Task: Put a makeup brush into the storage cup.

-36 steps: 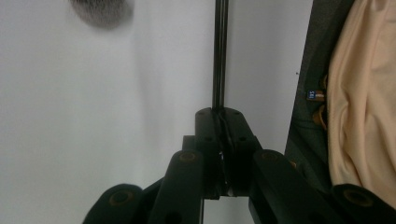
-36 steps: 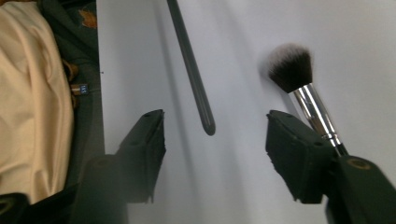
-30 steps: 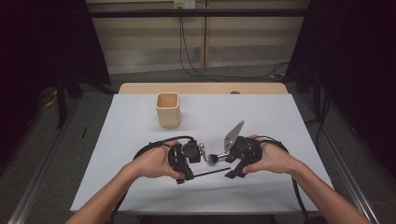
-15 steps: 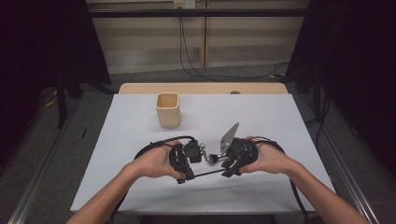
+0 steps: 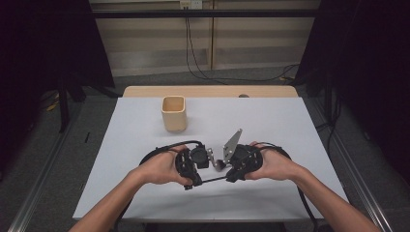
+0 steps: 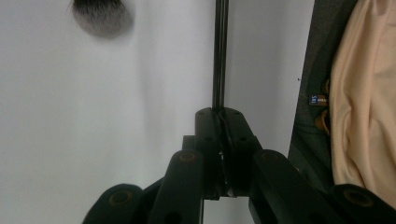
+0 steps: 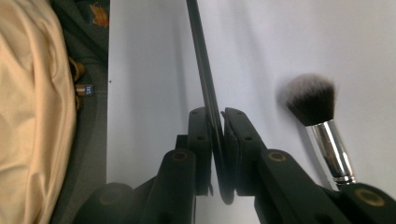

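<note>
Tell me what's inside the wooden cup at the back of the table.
The high view shows the wooden cup from above and in front: its open mouth looks pale and bare, nothing sticking out. The near wall hides the bottom, so something small lying there cannot be ruled out.

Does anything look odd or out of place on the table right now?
Nothing stands out. Both grippers, left and right, clamp one thin black rod; the fluffy dark-bristled brush and tan square cup look undisturbed.
</note>
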Available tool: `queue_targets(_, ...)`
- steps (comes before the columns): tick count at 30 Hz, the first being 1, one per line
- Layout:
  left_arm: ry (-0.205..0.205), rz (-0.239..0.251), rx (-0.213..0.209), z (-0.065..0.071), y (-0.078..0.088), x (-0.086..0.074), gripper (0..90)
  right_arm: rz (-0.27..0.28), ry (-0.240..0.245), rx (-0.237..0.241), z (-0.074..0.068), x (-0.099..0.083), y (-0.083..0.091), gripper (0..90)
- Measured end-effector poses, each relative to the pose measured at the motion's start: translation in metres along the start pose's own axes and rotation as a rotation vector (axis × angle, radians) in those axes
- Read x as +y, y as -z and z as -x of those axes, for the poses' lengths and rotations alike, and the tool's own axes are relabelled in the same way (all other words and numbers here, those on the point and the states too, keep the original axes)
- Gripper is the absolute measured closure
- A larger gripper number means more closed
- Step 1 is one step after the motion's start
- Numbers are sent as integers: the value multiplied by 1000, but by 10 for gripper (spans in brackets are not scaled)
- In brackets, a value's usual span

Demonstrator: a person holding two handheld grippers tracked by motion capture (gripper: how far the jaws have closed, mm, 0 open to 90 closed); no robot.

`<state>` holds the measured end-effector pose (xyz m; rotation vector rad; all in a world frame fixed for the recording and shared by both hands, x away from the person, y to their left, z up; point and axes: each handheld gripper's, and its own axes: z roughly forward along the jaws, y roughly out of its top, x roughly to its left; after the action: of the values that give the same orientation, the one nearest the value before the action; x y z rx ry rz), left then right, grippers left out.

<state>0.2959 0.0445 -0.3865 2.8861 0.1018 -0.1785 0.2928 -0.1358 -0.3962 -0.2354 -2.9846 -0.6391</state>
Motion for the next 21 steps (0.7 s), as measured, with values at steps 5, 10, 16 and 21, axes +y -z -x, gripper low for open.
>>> queue_targets(5, -5, -6, -1, 0, -2, 0, 857, -9, 13, 11, -1, 0, -3, 840)
queue_targets(10, -24, 5, 17, -2, 0, -2, 848, 2, 17, 24, 0, -2, -3, 856)
queue_targets(16, -5, 39, 9, -5, -1, -5, 831, 19, 10, 36, 0, -3, -2, 861)
queue_targets(21, 8, 80, -3, -6, -1, -7, 772, 30, 1, 44, 1, -5, -1, 861)
